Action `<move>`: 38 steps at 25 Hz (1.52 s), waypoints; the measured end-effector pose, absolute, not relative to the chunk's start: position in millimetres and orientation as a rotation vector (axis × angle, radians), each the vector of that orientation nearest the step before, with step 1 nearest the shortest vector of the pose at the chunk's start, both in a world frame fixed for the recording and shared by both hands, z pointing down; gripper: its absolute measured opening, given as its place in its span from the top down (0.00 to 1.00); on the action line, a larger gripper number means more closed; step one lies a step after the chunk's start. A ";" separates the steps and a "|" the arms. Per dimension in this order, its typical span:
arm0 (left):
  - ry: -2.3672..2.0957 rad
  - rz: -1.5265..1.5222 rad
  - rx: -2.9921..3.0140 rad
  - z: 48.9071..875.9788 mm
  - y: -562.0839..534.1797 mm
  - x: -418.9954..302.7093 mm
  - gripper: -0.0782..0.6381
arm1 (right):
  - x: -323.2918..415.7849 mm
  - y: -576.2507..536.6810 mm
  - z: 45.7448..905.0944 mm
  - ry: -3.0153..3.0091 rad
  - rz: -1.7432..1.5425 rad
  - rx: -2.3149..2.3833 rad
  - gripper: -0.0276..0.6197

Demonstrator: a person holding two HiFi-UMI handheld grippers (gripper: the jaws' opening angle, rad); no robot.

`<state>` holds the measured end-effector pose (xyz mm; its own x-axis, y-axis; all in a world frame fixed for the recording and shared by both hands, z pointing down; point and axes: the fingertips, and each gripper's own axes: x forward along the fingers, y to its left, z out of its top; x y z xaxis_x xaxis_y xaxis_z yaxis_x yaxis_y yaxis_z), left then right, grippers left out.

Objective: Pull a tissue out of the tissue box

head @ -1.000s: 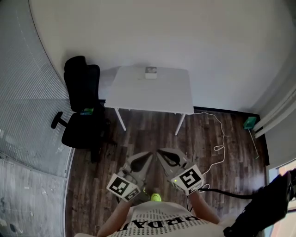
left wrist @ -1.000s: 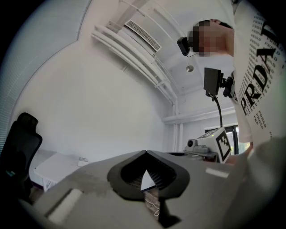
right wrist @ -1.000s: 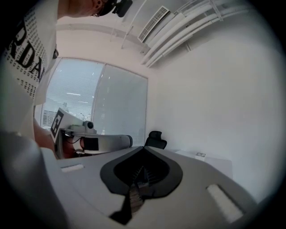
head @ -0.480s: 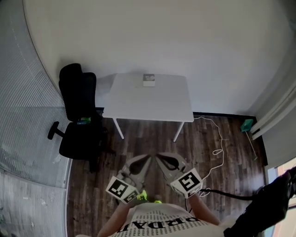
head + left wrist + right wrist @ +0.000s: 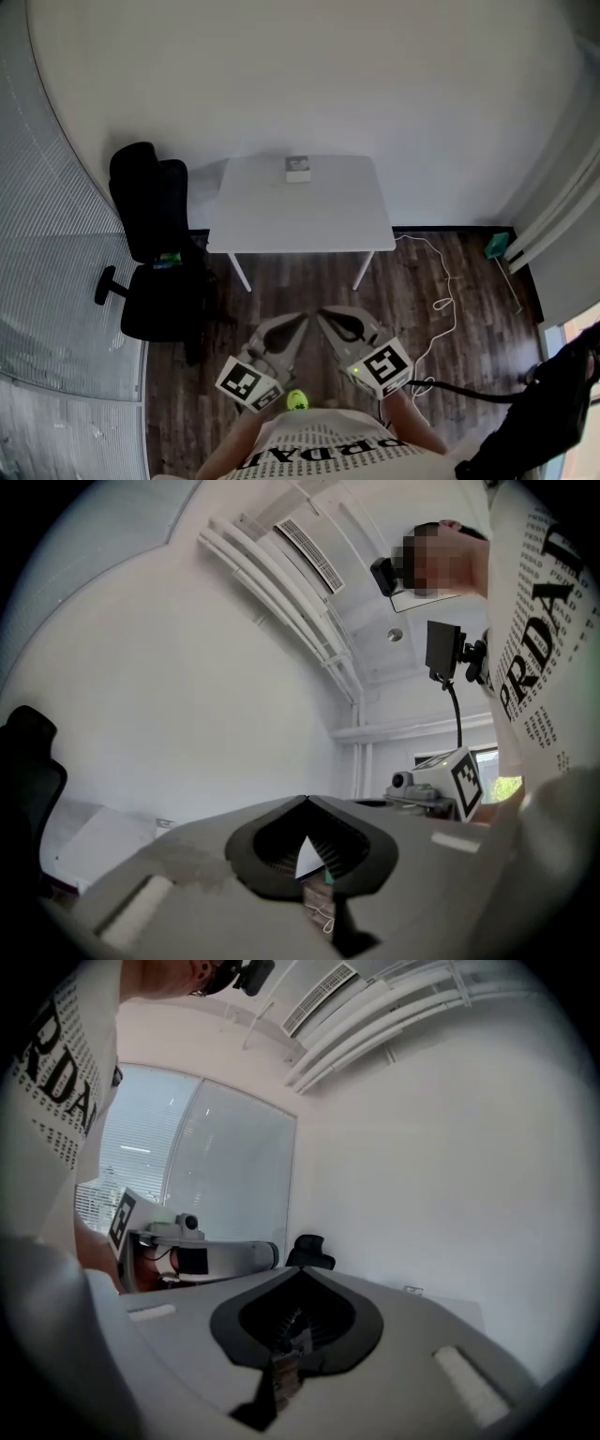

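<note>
White table (image 5: 300, 211), tissue box (image 5: 298, 168), wood floor (image 5: 305, 279)

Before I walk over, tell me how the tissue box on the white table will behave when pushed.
The tissue box looks small, so probably light. On the smooth white table it would likely slide. It sits low and flat, so tipping seems unlikely.

Tissue box (image 5: 298, 168) far off on table (image 5: 281, 220): too small, tissue and print unreadable. Shirt (image 5: 323, 457) cut off by bottom edge. Black gear (image 5: 534, 417) lower right, cropped, unidentifiable.
</note>
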<state>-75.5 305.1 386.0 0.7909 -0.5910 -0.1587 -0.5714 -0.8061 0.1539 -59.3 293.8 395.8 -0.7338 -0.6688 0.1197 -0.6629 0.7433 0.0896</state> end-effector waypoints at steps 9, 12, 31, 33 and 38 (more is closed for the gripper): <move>-0.926 -0.298 2.861 394.8 278.8 -78.8 0.90 | -64.7 268.1 406.3 -2.789 -0.032 1.065 0.95; -0.945 -0.275 2.846 398.0 260.4 -71.1 0.90 | -56.8 248.4 406.7 -2.807 -0.009 1.051 0.95; -1.094 -0.229 2.824 403.3 142.2 13.4 0.90 | 36.3 129.2 408.5 -2.861 -0.019 0.967 0.95; -1.107 -0.230 2.823 403.7 134.5 16.2 0.90 | 39.1 121.5 410.1 -2.862 -0.023 0.957 0.95; -1.125 -0.233 2.819 401.6 116.7 21.3 0.90 | 40.0 105.1 407.9 -2.878 -0.032 0.929 0.95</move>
